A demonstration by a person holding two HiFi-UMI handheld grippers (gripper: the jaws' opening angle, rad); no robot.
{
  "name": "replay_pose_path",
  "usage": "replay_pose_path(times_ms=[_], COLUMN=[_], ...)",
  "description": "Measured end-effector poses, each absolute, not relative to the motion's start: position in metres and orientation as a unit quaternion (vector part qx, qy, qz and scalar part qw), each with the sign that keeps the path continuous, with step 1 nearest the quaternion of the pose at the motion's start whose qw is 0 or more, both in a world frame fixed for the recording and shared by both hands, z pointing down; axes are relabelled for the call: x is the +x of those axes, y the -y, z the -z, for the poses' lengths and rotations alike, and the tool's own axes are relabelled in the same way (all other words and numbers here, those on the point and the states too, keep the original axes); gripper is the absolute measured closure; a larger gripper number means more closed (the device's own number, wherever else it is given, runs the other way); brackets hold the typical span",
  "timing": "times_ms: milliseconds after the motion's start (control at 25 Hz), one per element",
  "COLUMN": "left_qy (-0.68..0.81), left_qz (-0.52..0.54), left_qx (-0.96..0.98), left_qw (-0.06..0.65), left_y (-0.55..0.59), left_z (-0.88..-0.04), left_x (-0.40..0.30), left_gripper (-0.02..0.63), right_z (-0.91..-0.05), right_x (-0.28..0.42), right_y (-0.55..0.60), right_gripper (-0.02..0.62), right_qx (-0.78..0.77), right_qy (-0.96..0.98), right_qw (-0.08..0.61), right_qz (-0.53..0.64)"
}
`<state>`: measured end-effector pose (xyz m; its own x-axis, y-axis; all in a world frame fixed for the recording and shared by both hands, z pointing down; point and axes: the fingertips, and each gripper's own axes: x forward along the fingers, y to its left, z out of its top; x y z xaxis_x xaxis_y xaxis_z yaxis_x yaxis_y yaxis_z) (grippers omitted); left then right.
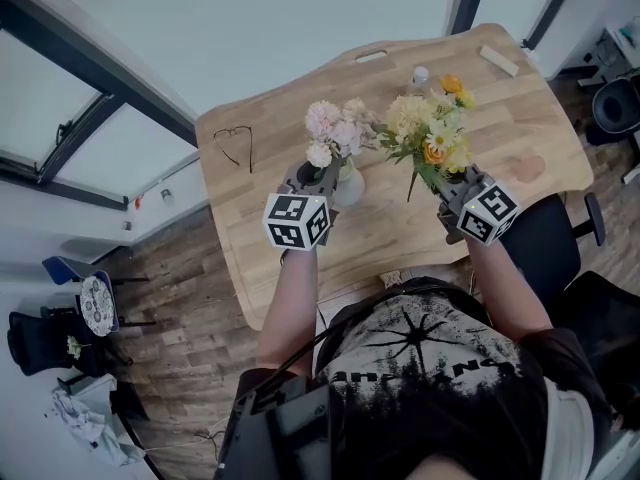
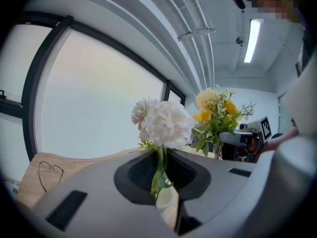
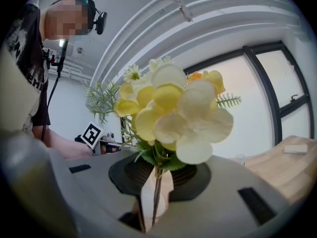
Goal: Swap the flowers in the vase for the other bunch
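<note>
A bunch of pink and white flowers (image 1: 335, 128) stands over a small white vase (image 1: 349, 183) on the wooden table (image 1: 520, 128). My left gripper (image 1: 318, 176) is shut on its green stems (image 2: 159, 167), just above the vase's mouth (image 2: 166, 198). Whether the stem ends are still inside the vase is hidden. To the right, my right gripper (image 1: 455, 180) is shut on the stems (image 3: 157, 192) of a yellow and orange bunch (image 1: 432, 128), held upright above the table. The two bunches stand side by side, close together.
A pair of eyeglasses (image 1: 233, 143) lies on the table's left part. A small bottle (image 1: 420, 76) and a wooden block (image 1: 498, 60) sit near the far edge. A black chair (image 1: 545, 238) stands at the table's right front.
</note>
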<state>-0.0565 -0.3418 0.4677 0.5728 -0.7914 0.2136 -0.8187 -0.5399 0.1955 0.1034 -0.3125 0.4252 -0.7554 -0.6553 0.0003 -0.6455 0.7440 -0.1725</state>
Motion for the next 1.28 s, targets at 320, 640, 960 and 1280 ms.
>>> replay_pose_path(times_ms=[320, 640, 960, 1280], left_qy=[0.468, 0.483, 0.495, 0.512], left_qz=[-0.018, 0.017, 0.052, 0.089], left_qx=[0.876, 0.871, 0.864, 0.852], left_qw=[0.118, 0.092, 0.07, 0.058], left_y=[0.346, 0.349, 0.346, 0.341], left_z=[-0.431, -0.389, -0.347, -0.31], left_x=[-0.067, -0.082, -0.094, -0.128], left_gripper=[0.554, 0.554, 0.554, 0.555], right_z=[-0.414, -0.404, -0.401, -0.401], right_x=[0.103, 0.098, 0.09, 0.067], right_y=[0.31, 0.309, 0.313, 0.318], right_gripper=[0.52, 0.52, 0.52, 0.52], right_qx=[-0.349, -0.341, -0.326, -0.301], right_qy=[-0.933, -0.937, -0.941, -0.948], right_qw=[0.041, 0.051, 0.063, 0.071], right_qz=[0.071, 0.062, 0.063, 0.072])
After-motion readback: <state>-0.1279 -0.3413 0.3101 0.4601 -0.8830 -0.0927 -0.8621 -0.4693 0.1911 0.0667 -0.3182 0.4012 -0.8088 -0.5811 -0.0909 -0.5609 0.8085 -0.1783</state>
